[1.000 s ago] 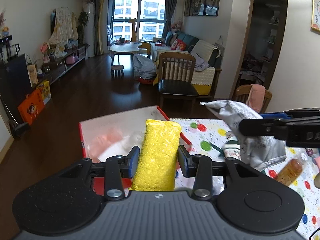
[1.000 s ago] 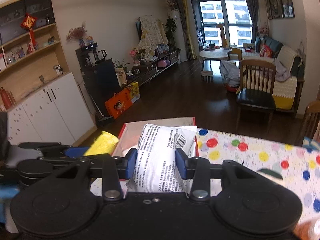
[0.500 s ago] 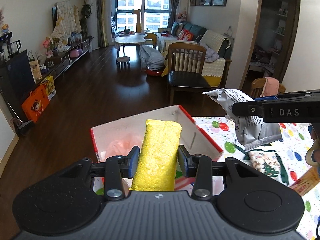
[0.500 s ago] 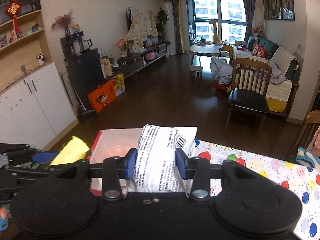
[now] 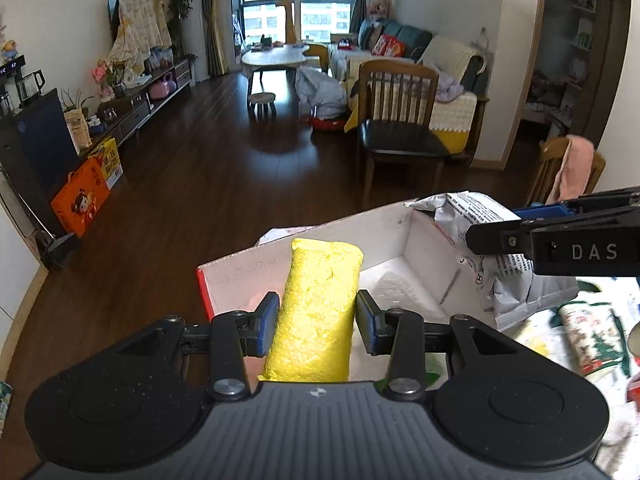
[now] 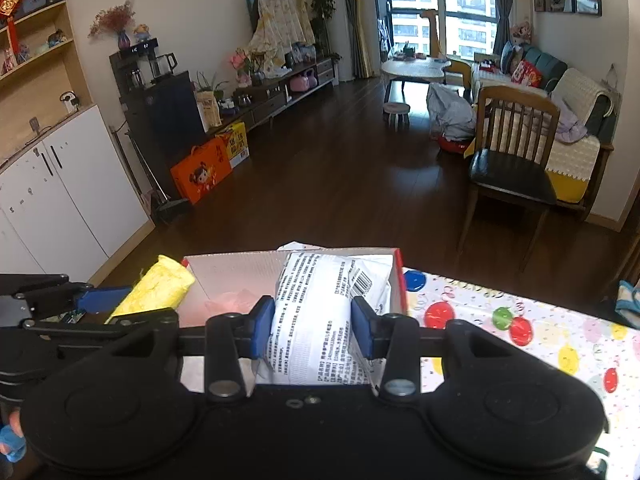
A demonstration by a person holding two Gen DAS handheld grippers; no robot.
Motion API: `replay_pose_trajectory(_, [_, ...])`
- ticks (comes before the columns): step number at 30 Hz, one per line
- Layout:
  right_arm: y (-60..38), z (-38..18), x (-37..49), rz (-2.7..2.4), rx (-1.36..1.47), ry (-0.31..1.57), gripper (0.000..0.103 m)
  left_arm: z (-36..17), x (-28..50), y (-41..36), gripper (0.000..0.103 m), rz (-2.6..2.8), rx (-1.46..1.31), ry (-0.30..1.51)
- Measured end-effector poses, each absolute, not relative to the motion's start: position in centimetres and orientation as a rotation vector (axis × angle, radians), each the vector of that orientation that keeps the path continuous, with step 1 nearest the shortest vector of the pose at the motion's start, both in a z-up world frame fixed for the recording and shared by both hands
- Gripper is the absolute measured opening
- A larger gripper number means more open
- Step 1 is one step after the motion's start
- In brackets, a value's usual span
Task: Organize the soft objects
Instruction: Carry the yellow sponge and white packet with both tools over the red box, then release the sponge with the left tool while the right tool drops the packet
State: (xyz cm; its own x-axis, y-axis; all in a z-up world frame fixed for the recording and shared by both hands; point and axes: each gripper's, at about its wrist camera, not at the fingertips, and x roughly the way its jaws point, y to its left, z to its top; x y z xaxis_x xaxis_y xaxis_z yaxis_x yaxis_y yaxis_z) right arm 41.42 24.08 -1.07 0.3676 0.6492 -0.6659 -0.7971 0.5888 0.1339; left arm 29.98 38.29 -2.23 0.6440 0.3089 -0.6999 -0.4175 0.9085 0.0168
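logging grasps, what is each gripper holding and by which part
Left gripper clamps the yellow pack across its lower half; right gripper clamps the white printed packet across its middle.

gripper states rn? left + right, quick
Left hand-held gripper: closed on the yellow sponge, over the white box.
Right hand-held gripper: closed on the white printed packet.

Table in balloon-print cloth, open white box, snack packet
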Motion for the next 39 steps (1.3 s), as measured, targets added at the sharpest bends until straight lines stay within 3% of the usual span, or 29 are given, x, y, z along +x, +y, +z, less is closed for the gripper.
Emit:
replay_pose_trajectory(28, [28.6,-9.6,42.2,0.884,-0.314,0.913,0.041,-10.2,33.8,40.2,0.040,0.394,-0.121,0.942])
replay_pose_trajectory(39, [28.3,-10.4,41.3,0.898,-0.345,0.926,0.055,-10.5,33.6,39.7,0.042,0.397,-0.128,0.955])
